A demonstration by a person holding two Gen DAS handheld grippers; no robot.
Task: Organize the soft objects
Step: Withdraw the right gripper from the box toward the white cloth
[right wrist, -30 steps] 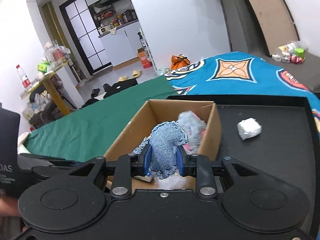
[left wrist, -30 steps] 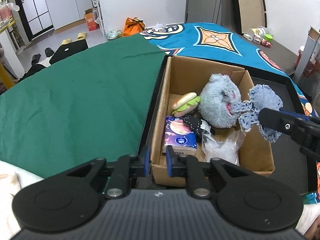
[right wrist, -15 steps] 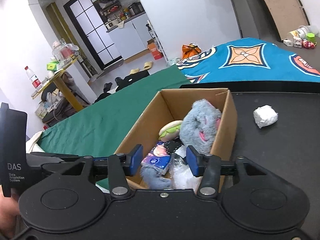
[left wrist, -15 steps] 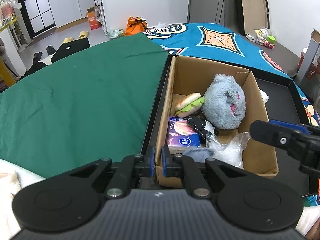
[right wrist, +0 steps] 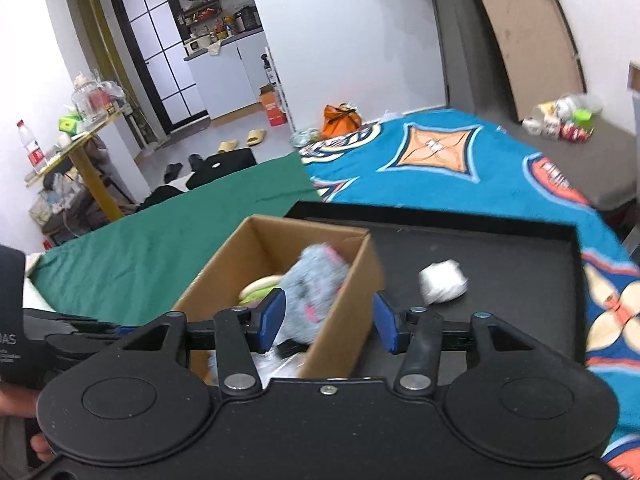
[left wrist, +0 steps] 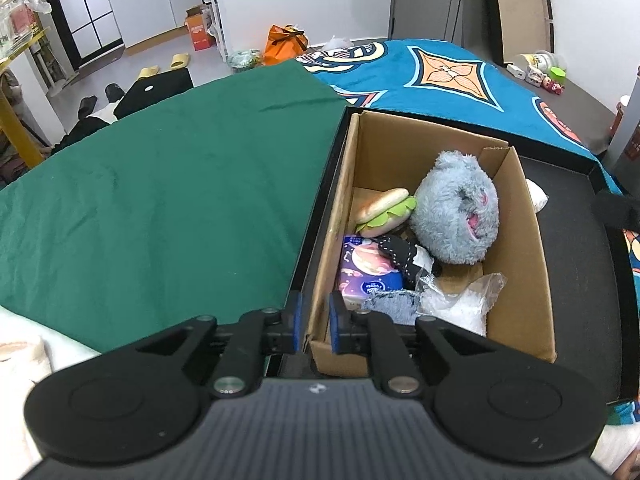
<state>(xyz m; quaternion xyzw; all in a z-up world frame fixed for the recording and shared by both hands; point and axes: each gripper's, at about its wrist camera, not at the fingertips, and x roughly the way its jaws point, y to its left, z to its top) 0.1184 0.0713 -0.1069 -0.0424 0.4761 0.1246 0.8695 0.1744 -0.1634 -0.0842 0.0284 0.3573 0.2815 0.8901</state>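
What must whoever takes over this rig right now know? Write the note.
Left gripper: shut on the box wall at its near corner.
Right gripper: open, nothing held, above the box's near end.
In the box: grey plush, burger toy, tissue pack, denim cloth, plastic bag.
Left: white wad on the black tray, outside the box.

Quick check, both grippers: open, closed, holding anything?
Left gripper: shut on the near wall of the brown cardboard box.
Right gripper: open, holding nothing, above the box.
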